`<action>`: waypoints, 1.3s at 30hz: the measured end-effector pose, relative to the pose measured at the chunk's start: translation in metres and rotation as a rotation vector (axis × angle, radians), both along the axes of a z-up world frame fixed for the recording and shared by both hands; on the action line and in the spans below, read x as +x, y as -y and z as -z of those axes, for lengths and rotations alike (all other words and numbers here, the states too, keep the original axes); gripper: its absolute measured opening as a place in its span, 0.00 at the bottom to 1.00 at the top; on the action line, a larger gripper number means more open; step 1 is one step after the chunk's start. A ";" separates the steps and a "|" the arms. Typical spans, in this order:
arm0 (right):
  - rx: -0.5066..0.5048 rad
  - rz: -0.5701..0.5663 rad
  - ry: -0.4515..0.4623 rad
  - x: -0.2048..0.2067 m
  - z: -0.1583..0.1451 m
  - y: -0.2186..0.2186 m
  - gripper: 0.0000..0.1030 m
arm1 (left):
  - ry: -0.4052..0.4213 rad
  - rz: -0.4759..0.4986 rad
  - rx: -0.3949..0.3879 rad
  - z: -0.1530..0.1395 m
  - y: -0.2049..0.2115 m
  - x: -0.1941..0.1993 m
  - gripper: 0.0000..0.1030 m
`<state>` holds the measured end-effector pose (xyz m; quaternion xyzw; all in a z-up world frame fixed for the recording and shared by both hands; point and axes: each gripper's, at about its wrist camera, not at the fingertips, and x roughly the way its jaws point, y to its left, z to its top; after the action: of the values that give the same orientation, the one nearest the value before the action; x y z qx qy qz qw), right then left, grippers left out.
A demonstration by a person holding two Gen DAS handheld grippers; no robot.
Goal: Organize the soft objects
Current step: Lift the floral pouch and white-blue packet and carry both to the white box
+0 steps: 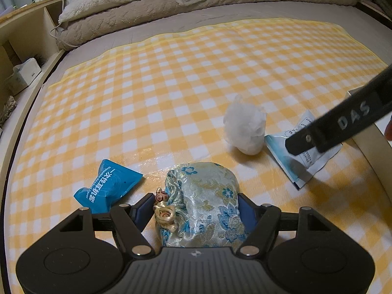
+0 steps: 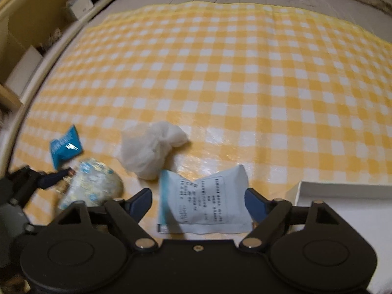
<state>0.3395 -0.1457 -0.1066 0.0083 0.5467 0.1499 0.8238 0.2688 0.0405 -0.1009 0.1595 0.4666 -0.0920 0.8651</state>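
Nearest the left wrist camera, we see the left gripper [image 1: 194,204] clasping a brocade pouch [image 1: 205,196] of pale blue and gold florals, its blue fingers [image 1: 247,210] pressed to either flank. Gold cord knots lie at the pouch's gathered mouth. Just to its left rests a blue sachet [image 1: 107,187] with white lettering. Nearest the right wrist camera, our right gripper [image 2: 198,203] stands released, jaws wide, with a white printed packet [image 2: 203,203] lying flat between them, untouched by either finger. Beside it on the right sits a white box [image 2: 343,191]. Slightly beyond, a crumpled white plastic bag [image 2: 152,149] stands between pouch and packet. All rest on a yellow checked cloth [image 1: 196,73] spread over the bed [image 1: 171,22]; farther back lie beige quilts [image 1: 127,9].
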 end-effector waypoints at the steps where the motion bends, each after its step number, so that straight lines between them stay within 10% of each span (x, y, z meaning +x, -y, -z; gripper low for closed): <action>1: -0.007 -0.005 -0.002 0.001 0.004 -0.001 0.85 | 0.000 0.000 0.000 0.000 0.000 0.000 0.70; 11: -0.049 -0.068 0.019 -0.005 0.021 -0.027 0.94 | -0.005 0.024 -0.021 -0.001 0.003 0.000 0.61; 21: -0.094 -0.110 0.056 -0.003 0.022 -0.037 0.70 | 0.004 -0.002 -0.058 -0.009 0.000 -0.007 0.57; 39: -0.029 -0.133 0.203 -0.034 -0.045 0.001 0.66 | 0.166 -0.094 -0.159 -0.064 -0.004 -0.019 0.57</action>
<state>0.3059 -0.1466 -0.0615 -0.0553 0.4618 0.1962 0.8633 0.2499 0.0442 -0.0371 0.0753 0.3917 -0.0745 0.9140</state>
